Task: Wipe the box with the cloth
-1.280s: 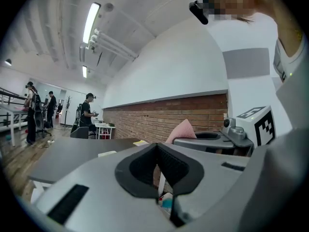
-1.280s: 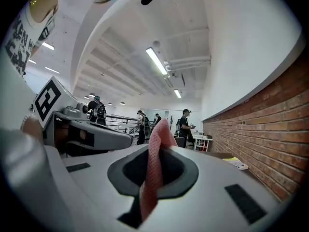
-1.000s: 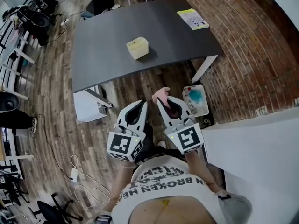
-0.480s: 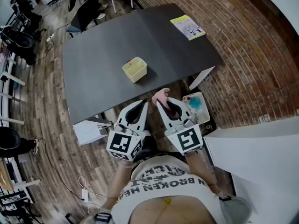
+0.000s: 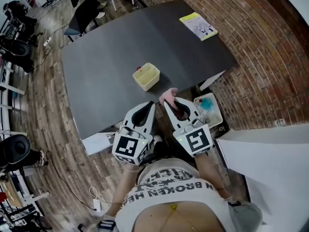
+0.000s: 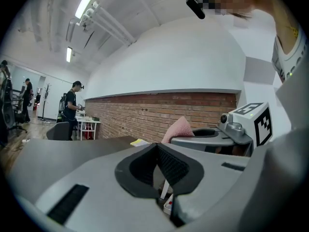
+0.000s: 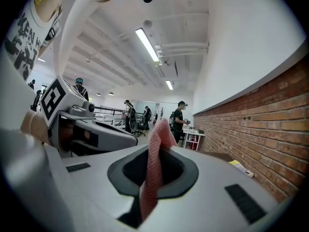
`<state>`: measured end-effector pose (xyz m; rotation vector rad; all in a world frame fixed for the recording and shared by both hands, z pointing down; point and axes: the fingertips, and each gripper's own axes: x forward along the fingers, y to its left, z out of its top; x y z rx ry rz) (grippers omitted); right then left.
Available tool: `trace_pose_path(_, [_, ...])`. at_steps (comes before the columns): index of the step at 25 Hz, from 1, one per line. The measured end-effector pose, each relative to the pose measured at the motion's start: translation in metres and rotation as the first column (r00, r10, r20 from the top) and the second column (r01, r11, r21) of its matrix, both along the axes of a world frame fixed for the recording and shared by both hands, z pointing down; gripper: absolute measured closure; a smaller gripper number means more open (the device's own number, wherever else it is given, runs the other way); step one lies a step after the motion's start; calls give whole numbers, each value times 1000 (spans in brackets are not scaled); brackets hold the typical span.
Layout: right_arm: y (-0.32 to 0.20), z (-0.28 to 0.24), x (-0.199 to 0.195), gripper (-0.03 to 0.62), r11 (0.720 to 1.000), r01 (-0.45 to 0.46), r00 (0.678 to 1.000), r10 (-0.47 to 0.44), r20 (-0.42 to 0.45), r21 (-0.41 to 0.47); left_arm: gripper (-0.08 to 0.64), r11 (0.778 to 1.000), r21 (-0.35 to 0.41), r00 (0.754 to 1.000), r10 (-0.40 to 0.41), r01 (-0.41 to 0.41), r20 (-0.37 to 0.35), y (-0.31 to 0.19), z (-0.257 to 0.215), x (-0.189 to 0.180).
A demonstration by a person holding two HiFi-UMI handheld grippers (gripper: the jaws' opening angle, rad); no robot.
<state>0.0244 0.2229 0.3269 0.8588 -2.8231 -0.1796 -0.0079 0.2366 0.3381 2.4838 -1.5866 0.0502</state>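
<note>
A small cream open-topped box stands near the front edge of the dark grey table. My right gripper is shut on a pink cloth, whose tip pokes out past the jaws just short of the table's front edge, to the right of the box; the cloth hangs pinched between the jaws in the right gripper view. My left gripper is shut and holds nothing, side by side with the right one. From the left gripper view the pink cloth and the right gripper's marker cube show at the right.
A yellow-and-white booklet lies at the table's far right corner. A white tray with a blue item sits on the floor by the brick wall. Office chairs and desks stand at the far left; several people stand in the distance.
Both grippers have come closer to the table with the cloth still pinched in the right one; the box now lies nearer to them in the head view.
</note>
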Motion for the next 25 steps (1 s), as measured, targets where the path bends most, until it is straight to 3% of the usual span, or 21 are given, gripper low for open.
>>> trace_pose_path(8, [-49, 14, -13, 575, 999, 35, 998, -36, -43, -31, 553, 998, -35, 998, -54, 53, -16, -37, 14, -19])
trace_pose_path(16, [-134, 7, -45, 575, 983, 185, 983, -186, -12, -16, 552, 989, -24, 989, -149, 149, 2, -124, 7, -35])
trace_pose_path(25, [-199, 8, -47, 575, 911, 412, 911, -413, -7, -31, 552, 954, -61, 956, -293, 293, 11, -187, 13, -48])
